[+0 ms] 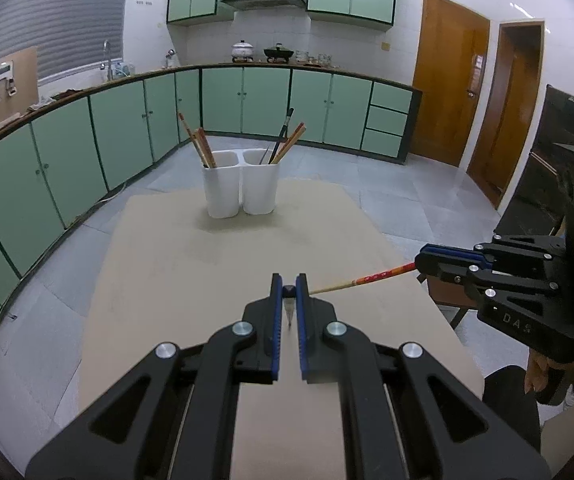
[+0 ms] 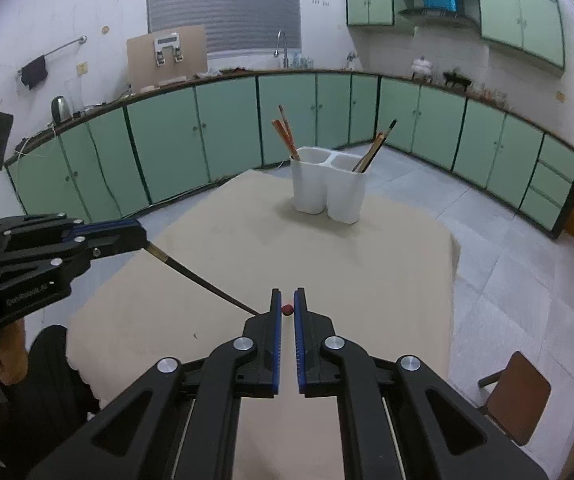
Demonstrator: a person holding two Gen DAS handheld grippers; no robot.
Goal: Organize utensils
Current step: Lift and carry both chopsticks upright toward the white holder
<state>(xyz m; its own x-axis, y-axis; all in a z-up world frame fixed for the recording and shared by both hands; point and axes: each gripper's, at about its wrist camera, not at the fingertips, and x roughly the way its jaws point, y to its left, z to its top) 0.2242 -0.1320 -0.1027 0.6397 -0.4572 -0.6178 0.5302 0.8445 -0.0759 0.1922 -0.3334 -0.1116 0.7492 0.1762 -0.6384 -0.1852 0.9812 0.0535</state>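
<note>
A white two-compartment holder (image 1: 241,188) (image 2: 329,190) stands at the far end of the beige table, with several chopsticks in each compartment. My left gripper (image 1: 289,290) is shut on a black chopstick (image 2: 203,282), held above the table; its end shows between the pads. My right gripper (image 2: 287,309) is shut on a red-patterned wooden chopstick (image 1: 367,279), whose red end shows between the pads. In the left wrist view the right gripper (image 1: 423,262) is at the right; in the right wrist view the left gripper (image 2: 139,236) is at the left.
The beige table (image 1: 207,280) (image 2: 367,280) sits over a grey tiled floor. Green cabinets line the walls. A brown chair (image 2: 515,396) stands at the table's right. Wooden doors (image 1: 447,80) are at the far right.
</note>
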